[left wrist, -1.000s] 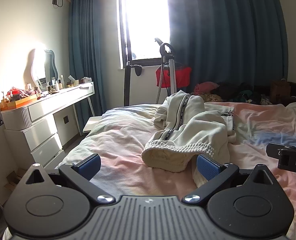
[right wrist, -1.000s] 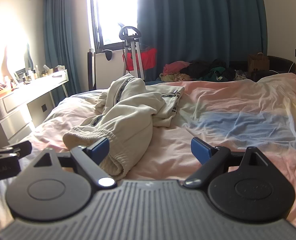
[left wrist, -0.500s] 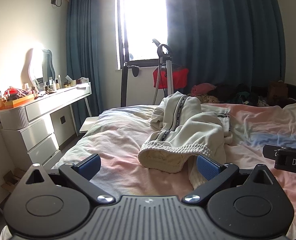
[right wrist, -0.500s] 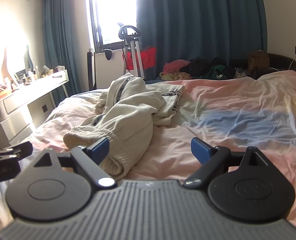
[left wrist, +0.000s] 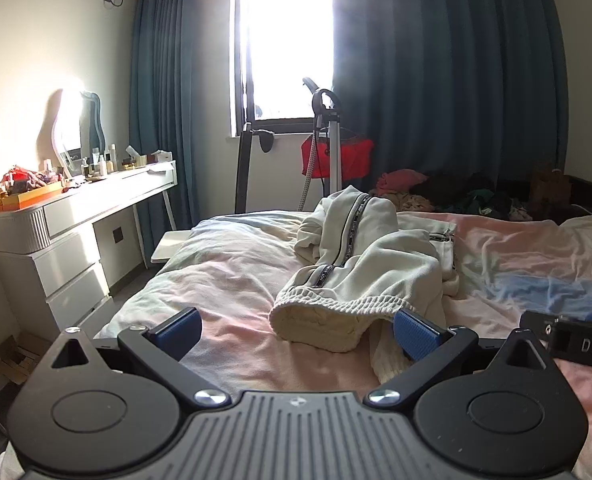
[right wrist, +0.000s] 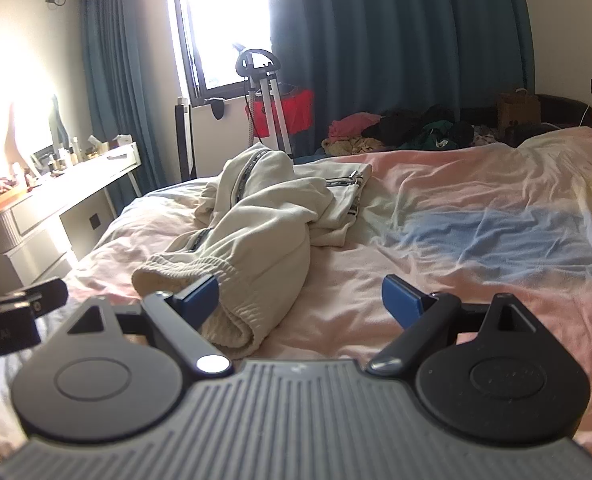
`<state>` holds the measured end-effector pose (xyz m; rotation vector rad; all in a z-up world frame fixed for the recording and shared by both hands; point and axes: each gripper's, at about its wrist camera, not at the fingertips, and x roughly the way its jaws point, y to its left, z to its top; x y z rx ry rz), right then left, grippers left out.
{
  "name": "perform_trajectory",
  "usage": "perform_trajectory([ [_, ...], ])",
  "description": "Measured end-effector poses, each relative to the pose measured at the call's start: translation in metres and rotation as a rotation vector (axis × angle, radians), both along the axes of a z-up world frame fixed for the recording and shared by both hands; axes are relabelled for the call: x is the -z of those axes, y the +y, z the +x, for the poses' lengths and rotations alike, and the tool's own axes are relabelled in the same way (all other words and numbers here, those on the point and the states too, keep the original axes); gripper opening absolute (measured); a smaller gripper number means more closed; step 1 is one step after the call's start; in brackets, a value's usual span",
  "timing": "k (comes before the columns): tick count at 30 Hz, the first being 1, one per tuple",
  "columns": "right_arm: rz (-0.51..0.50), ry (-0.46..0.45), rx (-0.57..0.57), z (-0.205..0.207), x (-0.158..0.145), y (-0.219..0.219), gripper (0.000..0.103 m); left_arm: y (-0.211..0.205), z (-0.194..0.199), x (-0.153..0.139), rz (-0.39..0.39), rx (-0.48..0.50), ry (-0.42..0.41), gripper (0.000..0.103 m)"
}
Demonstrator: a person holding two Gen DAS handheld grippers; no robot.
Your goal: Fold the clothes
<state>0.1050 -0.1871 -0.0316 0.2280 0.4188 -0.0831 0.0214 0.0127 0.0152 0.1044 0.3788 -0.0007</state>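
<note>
The cream sweatpants (left wrist: 367, 272) lie in a rumpled heap at the middle of the left wrist view and left of centre in the right wrist view (right wrist: 252, 232). They are bunched, not flat: one part humps up toward the window, a striped side band runs down the hump, and the ribbed elastic opening (left wrist: 335, 312) gapes toward me at the near end of the heap. A flatter part with a zipper spreads out behind, toward the upper right of the heap. No neat fold shows anywhere, so I judge that the folding of this garment is all to do as it lies now; it would need spreading flat before any fold.

The heap rests on the bed (right wrist: 475, 240), whose pink and blue cover fills the lower right of the right wrist view.

My left gripper (left wrist: 296, 330) hangs low in front of the elastic opening, its jaws spread wide and holding nothing; the right-hand blue pad sits just in front of the cloth. My right gripper (right wrist: 299, 300) is likewise spread and empty, its left pad overlapping the near end of the heap.

Further out, at the upper right, a dark pile of other clothes (right wrist: 407, 128) sits beyond the bed's far edge, unfolded as far as I can tell.
</note>
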Motion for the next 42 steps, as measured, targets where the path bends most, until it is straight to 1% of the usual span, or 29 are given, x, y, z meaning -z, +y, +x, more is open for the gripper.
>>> perform_trajectory([
  [5,0.111,0.131,-0.002,0.017,0.025,-0.010,0.089,0.012,0.024,-0.014,0.004,-0.015,0.017,0.103],
  [6,0.135,0.156,-0.008,0.020,0.031,-0.012,0.085,0.016,0.030,-0.016,0.010,-0.021,0.021,0.103],
  [7,0.163,0.182,-0.016,0.024,0.037,-0.012,0.077,0.019,0.037,-0.018,0.019,-0.022,0.026,0.103],
  [8,0.186,0.207,-0.022,0.029,0.042,-0.012,0.074,0.022,0.045,-0.018,0.029,-0.022,0.033,0.103],
  [10,0.203,0.251,-0.017,0.042,0.052,-0.009,0.073,0.030,0.054,-0.017,0.034,-0.030,0.041,0.103],
  [11,0.194,0.268,-0.019,0.049,0.056,-0.006,0.065,0.034,0.056,-0.015,0.026,-0.032,0.044,0.103],
  [13,0.177,0.301,-0.025,0.064,0.063,0.001,0.057,0.044,0.060,-0.010,-0.005,-0.029,0.052,0.103],
  [15,0.176,0.324,-0.029,0.078,0.072,0.007,0.052,0.050,0.063,-0.005,-0.034,-0.008,0.077,0.103],
  [16,0.174,0.330,-0.033,0.084,0.076,0.009,0.047,0.054,0.063,-0.004,-0.051,0.002,0.086,0.103],
  [18,0.190,0.337,-0.046,0.095,0.085,0.015,0.045,0.060,0.062,-0.005,-0.091,0.014,0.091,0.103],
  [21,0.179,0.315,-0.073,0.107,0.094,0.028,0.044,0.072,0.063,-0.007,-0.145,0.027,0.088,0.103],
  [23,0.177,0.303,-0.104,0.111,0.096,0.038,0.044,0.081,0.065,-0.005,-0.168,0.021,0.086,0.103],
  [26,0.140,0.293,-0.141,0.114,0.096,0.053,0.044,0.097,0.077,0.004,-0.213,-0.007,0.130,0.103],
  [28,0.096,0.281,-0.128,0.116,0.096,0.060,0.045,0.111,0.086,0.012,-0.278,-0.018,0.174,0.103],
  [30,0.104,0.272,-0.098,0.120,0.100,0.058,0.043,0.121,0.094,0.019,-0.313,-0.030,0.202,0.103],
  [32,0.114,0.255,-0.082,0.126,0.104,0.056,0.039,0.130,0.101,0.026,-0.355,-0.018,0.224,0.103],
  [34,0.092,0.243,-0.083,0.134,0.106,0.059,0.039,0.137,0.108,0.032,-0.396,-0.001,0.242,0.103],
  [36,0.102,0.223,-0.074,0.138,0.104,0.059,0.037,0.138,0.114,0.036,-0.410,0.003,0.250,0.103],
  [38,0.109,0.205,-0.052,0.136,0.097,0.055,0.016,0.136,0.117,0.038,-0.398,0.010,0.248,0.103],
  [40,0.104,0.169,-0.023,0.130,0.085,0.048,0.012,0.133,0.119,0.039,-0.398,0.021,0.248,0.103],
  [42,0.056,0.109,0.015,0.118,0.064,0.043,0.010,0.129,0.120,0.039,-0.399,0.041,0.243,0.103],
])
